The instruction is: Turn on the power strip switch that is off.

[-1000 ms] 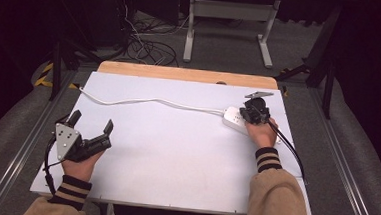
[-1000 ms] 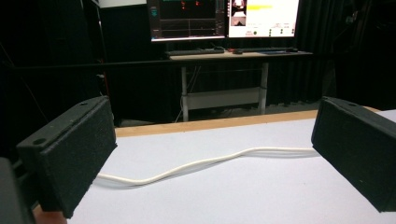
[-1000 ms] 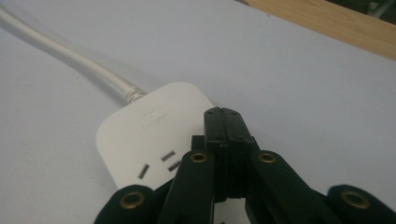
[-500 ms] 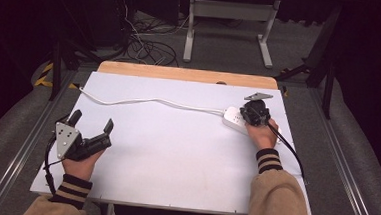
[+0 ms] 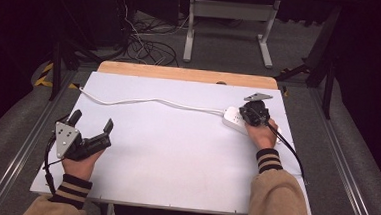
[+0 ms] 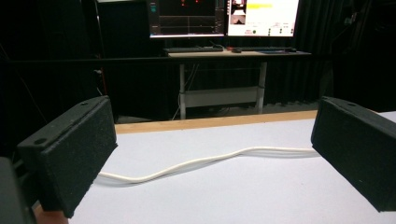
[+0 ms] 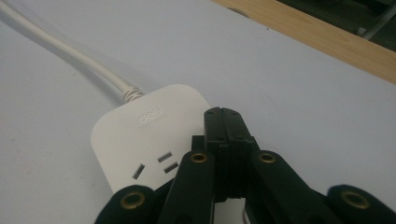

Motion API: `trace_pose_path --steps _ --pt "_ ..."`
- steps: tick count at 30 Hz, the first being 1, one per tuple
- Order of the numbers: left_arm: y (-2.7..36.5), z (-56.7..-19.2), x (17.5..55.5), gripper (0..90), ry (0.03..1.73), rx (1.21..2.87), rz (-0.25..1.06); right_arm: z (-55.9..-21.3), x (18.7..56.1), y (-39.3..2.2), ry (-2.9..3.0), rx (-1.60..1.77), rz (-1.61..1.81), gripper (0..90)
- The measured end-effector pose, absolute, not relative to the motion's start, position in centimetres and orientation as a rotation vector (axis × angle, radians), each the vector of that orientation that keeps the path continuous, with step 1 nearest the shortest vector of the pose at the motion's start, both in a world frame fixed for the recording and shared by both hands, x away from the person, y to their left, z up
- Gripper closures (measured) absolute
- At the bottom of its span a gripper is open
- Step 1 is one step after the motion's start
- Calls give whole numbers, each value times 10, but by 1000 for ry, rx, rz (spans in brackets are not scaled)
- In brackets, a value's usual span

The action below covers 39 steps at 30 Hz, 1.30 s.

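- White power strip (image 5: 234, 119) lies at the right side of the worktop (image 5: 176, 151); in the high view the right claw (image 5: 254, 113) and the hand (image 5: 262, 134) behind it cover most of its near end.
- In the right gripper view the strip (image 7: 149, 135) is cut off by the claw's black linkage, so its sockets past the first pair are hidden.
- Right claw (image 7: 226, 126): jaws pressed together with no gap, tips resting over the strip's top face; nothing is visibly pinched between them.
- Left claw (image 5: 93, 127) is held over the near left of the worktop, jaws spread wide, holding nothing.
- In the left gripper view its jaws frame the white cord (image 6: 201, 161), which snakes across the worktop well beyond them.
- The cord's (image 5: 143, 102) far end runs off the left edge of the worktop.
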State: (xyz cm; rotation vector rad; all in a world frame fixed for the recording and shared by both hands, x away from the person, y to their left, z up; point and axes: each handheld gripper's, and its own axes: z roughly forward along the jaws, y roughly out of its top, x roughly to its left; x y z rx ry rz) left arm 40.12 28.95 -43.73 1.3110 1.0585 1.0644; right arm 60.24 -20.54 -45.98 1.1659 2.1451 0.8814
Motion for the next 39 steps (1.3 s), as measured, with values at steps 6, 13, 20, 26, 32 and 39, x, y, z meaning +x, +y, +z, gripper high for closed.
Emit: trace_pose_path --steps 6,13,20,26,32,39 --pt "289 -438 403 7 1062 1317 1054 -461 602 -204 2136 1176 880 900" --pt "289 -437 402 7 1061 1317 1056 -461 601 -202 2129 1180 861 900" --pt "288 -438 404 8 1067 1326 1050 -461 601 -202 2126 1182 858 900" --pt "288 -438 404 8 1065 1328 1052 -461 600 -201 2131 1192 878 900" --pt "287 -438 404 8 1063 1327 1048 -463 600 -199 2123 1185 867 900" --pt "287 -438 404 9 1066 1330 1045 -463 600 -199 2122 1183 865 900"
